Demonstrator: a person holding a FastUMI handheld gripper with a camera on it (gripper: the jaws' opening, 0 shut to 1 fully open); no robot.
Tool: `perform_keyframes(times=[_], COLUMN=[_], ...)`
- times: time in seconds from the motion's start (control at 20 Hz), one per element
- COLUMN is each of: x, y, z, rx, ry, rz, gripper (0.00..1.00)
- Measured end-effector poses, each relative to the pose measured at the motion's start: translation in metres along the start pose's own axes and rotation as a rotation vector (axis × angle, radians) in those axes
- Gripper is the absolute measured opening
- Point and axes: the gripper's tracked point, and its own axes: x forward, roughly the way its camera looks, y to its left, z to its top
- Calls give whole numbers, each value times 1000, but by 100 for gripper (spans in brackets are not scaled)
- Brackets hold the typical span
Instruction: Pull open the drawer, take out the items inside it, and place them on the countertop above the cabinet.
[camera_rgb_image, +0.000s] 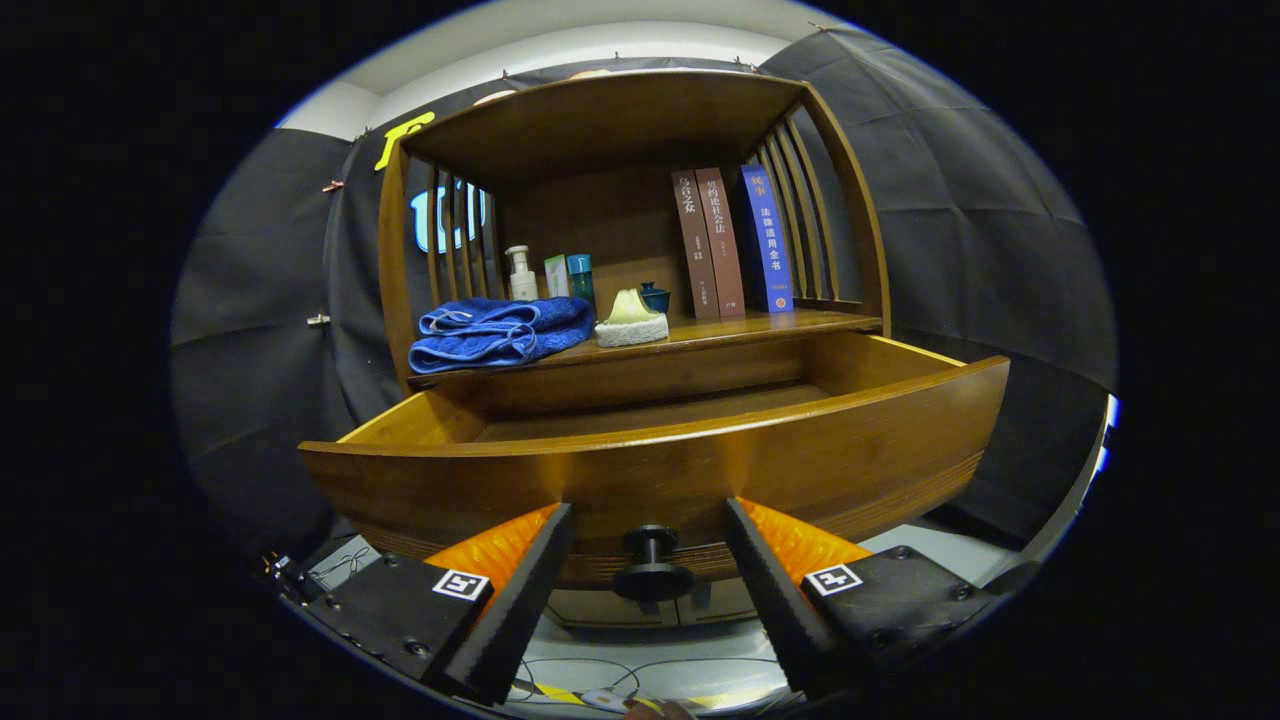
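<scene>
the wooden drawer (655, 455) stands pulled out and looks empty. the tool (648, 575) is open, its fingers either side of the drawer knob (652, 565), not touching. above the drawer, the worktop (760, 328) carries a blue towel (495, 333) and a sponge (631, 320); bare room lies beside the sponge.

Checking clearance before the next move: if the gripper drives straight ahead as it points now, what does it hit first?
Most likely the drawer's round knob, which sits between the open fingers of the gripper, neither finger touching it. Just behind it is the drawer front. How far ahead the knob lies is unclear.
</scene>
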Motion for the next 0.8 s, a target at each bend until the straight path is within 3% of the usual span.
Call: perform_keyframes(times=[0.8], x=[125], y=[-2], z=[24], rx=[22], ry=[0], rz=[-6], gripper=[99])
